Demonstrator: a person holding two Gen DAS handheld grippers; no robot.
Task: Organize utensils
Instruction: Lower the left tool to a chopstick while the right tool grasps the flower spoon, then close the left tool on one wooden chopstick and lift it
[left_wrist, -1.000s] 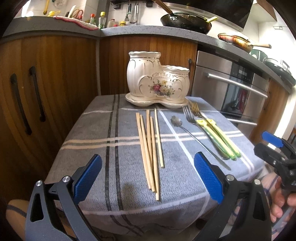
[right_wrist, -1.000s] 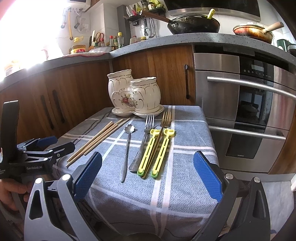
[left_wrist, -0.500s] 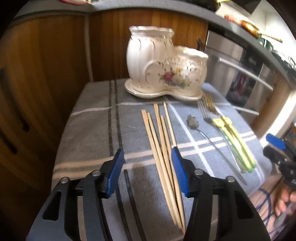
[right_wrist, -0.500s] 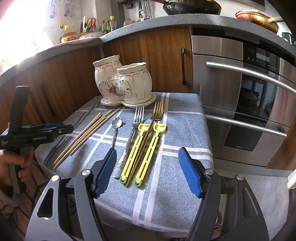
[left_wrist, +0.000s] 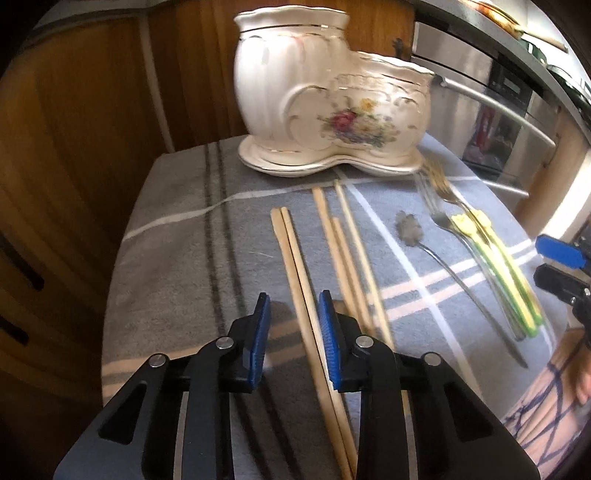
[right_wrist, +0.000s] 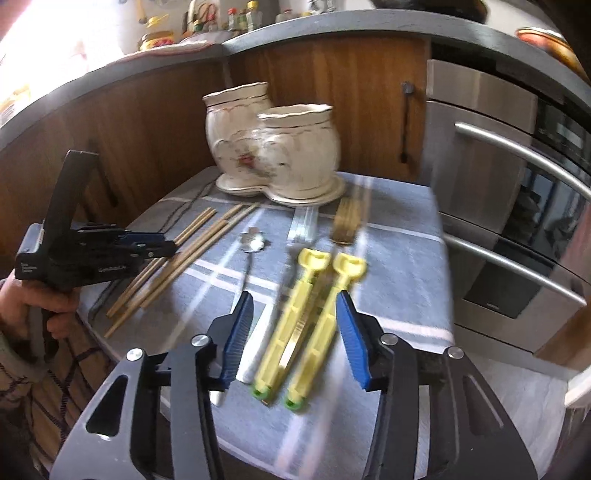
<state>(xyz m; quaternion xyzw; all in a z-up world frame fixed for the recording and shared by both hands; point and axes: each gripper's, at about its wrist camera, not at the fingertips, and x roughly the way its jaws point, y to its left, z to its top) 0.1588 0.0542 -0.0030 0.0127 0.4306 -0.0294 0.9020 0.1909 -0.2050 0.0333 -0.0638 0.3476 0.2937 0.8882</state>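
Note:
Several wooden chopsticks (left_wrist: 299, 266) lie on the grey striped cloth (left_wrist: 177, 251). My left gripper (left_wrist: 293, 325) is open, its jaws narrowed around the leftmost pair of chopsticks, not clamped. A white floral ceramic holder (left_wrist: 332, 110) with two compartments stands at the back. A spoon (left_wrist: 443, 258), forks (left_wrist: 439, 192) and two yellow-green handled utensils (right_wrist: 306, 325) lie to the right. My right gripper (right_wrist: 293, 332) is open, its jaws either side of the yellow handles. In the right wrist view the left gripper (right_wrist: 162, 247) sits over the chopsticks (right_wrist: 184, 258).
Wooden cabinets (left_wrist: 74, 129) stand behind and left of the small table. A steel oven (right_wrist: 517, 221) with bar handles is on the right. The counter (right_wrist: 295, 33) above holds bottles and pans. The cloth's front edge (right_wrist: 295, 443) drops off near me.
Both grippers have moved forward and down toward the table and narrowed. The left now straddles the leftmost chopsticks; the right straddles the yellow handles.

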